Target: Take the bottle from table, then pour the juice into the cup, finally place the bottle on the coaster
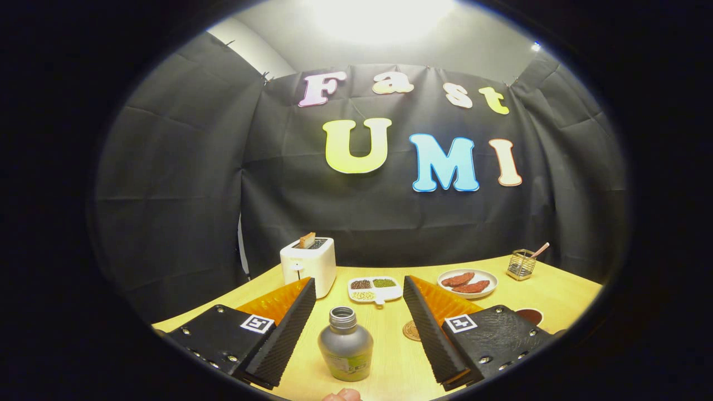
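Observation:
A small grey bottle (345, 345) with an uncapped threaded neck stands upright on the wooden table (390, 356), between my two fingers. My gripper (359, 289) is open, its fingers wide apart on either side of the bottle and not touching it. A round brown coaster (412, 331) lies flat just right of the bottle, partly hidden by my right finger. A dark cup (530, 316) peeks out beyond the right finger's body. A fingertip of a person (342, 395) shows below the bottle.
A white toaster (308, 263) with a slice of bread stands at the back left. A divided dish of beans (374, 289), a plate of sausages (467, 282) and a wire holder (521, 264) sit along the far edge near the black cloth wall.

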A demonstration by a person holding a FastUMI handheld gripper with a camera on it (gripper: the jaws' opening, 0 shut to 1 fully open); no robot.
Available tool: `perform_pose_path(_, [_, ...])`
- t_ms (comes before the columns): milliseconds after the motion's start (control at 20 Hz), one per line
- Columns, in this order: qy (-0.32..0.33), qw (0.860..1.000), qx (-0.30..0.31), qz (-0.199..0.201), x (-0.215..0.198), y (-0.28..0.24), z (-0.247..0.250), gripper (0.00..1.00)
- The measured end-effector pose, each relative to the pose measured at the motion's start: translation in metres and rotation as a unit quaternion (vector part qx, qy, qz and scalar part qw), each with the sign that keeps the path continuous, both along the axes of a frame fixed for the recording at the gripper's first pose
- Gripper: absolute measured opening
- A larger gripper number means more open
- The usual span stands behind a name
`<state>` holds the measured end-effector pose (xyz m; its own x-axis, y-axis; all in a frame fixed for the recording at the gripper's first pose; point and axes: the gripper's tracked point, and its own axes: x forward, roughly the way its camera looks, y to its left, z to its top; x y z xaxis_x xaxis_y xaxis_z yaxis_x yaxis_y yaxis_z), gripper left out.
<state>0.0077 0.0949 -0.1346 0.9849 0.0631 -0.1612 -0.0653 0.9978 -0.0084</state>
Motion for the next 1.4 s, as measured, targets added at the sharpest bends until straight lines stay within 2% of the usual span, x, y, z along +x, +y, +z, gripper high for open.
perform_pose_path(850, [0.101,0.995,0.000,-0.023,-0.001,0.010,-0.104,0.96])
perform_pose_path(1400, [0.135,0.991,0.002,-0.016,-0.005,0.015,-0.129,0.96])
